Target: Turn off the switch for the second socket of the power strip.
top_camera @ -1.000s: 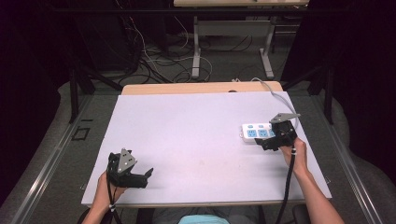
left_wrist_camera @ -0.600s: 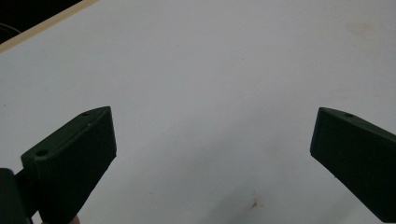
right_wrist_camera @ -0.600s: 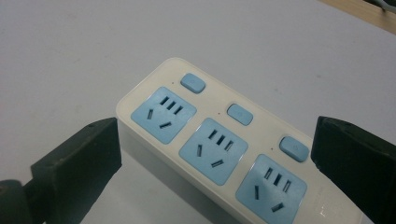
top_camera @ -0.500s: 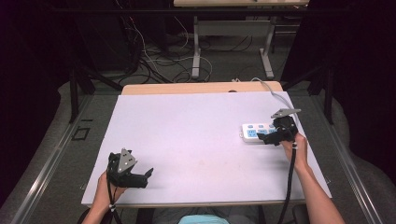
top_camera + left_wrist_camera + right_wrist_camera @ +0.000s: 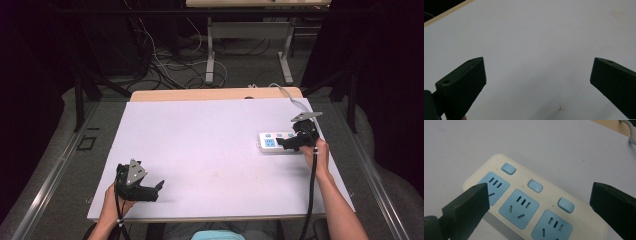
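Left side of the table (image 5: 210,150): the left gripper (image 5: 150,189) rests low near the front edge, jaws spread wide with nothing between them. The left gripper view shows bare white surface ahead of it and one small brown speck. It lies well apart from the work.

Right side: one power strip (image 5: 272,142) lies flat on the white surface near the right edge, its long axis running left to right across the table. A grey cord (image 5: 292,100) runs off over the far edge. The right gripper (image 5: 286,144) is at the strip's right portion, jaws apart and clamped on nothing.

Key relation: in the right gripper view the strip (image 5: 524,205) sits directly ahead of and between the jaws, its long axis running across the gap, so the jaws straddle its length rather than its width. One jaw overlaps the end outlet; contact cannot be confirmed. Judgement: the right hand is the nearer by far, and any grasp falls to it; closing as aligned would call for a turn of the hand to take the narrow width.

Count: one strip, three blue outlets, three blue buttons (image 5: 535,185), one cord, two grippers.
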The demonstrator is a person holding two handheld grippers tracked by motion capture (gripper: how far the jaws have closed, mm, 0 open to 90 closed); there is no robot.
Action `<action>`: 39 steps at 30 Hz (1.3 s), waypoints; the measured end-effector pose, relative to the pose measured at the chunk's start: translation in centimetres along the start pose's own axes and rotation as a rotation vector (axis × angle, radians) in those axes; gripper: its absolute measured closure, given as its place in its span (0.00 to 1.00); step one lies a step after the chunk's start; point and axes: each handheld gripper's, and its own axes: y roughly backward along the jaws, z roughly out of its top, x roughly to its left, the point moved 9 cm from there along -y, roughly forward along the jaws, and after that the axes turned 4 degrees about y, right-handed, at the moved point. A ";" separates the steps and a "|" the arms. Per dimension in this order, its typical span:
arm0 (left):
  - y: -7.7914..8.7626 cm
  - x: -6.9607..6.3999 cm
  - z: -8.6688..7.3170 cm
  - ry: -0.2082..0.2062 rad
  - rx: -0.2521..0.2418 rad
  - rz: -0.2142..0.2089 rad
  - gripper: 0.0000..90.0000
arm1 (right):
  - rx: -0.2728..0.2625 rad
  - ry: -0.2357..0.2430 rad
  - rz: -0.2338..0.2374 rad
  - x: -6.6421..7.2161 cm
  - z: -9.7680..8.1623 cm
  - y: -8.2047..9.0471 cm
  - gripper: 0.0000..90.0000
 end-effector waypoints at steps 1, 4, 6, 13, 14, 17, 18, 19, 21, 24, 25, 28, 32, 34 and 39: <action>0.0 0.0 0.0 0.000 0.000 0.000 0.00 | 0.002 -0.001 0.000 -0.1 0.0 -0.1 0.02; 0.0 -0.1 0.0 0.000 0.001 -0.002 0.00 | -0.003 -0.019 0.003 -0.4 0.1 -0.2 0.02; 0.0 0.0 0.0 -0.003 0.003 -0.001 0.00 | -0.001 -0.037 0.003 -0.8 0.1 -0.5 0.02; 0.0 0.0 0.0 -0.005 0.005 -0.003 0.00 | 0.007 -0.048 -0.001 -1.5 0.2 -1.1 0.02; 0.0 0.0 0.0 -0.009 0.006 -0.001 0.00 | 0.010 -0.053 -0.010 -1.6 0.2 -1.1 0.01; 0.0 -0.1 0.0 -0.006 0.004 -0.004 0.00 | 0.014 -0.052 -0.006 -1.7 0.1 -1.3 0.00; 0.0 -0.1 0.0 -0.007 0.005 -0.004 0.00 | 0.017 -0.055 -0.012 -1.8 0.0 -1.5 0.00; 0.0 -0.1 0.0 -0.006 0.005 -0.005 0.00 | 0.017 -0.055 -0.012 -1.8 0.0 -1.5 0.00; -0.1 -0.1 0.0 -0.002 -0.002 -0.004 0.00 | 0.020 -0.052 -0.005 -1.7 0.0 -1.7 0.00; -0.1 -0.1 0.0 -0.005 0.003 -0.009 0.00 | 0.029 -0.062 0.005 -1.6 0.1 -2.0 0.00; -0.1 -0.1 0.0 -0.006 0.006 -0.007 0.00 | 0.023 -0.065 0.009 -1.7 0.2 -2.1 0.00; 0.0 0.0 -0.1 -0.007 0.005 -0.005 0.00 | 0.014 -0.090 0.019 -1.8 0.6 -2.4 0.00; -0.1 -0.1 -0.1 -0.003 0.005 -0.004 0.00 | 0.007 -0.095 0.004 -2.0 0.7 -2.5 0.07; 0.0 -0.1 -0.1 -0.007 0.007 -0.008 0.00 | -0.004 -0.109 -0.005 -2.1 0.8 -2.4 0.11; 0.0 0.0 -0.1 -0.009 0.007 -0.003 0.00 | -0.034 -0.128 -0.006 -2.3 0.9 -2.1 0.34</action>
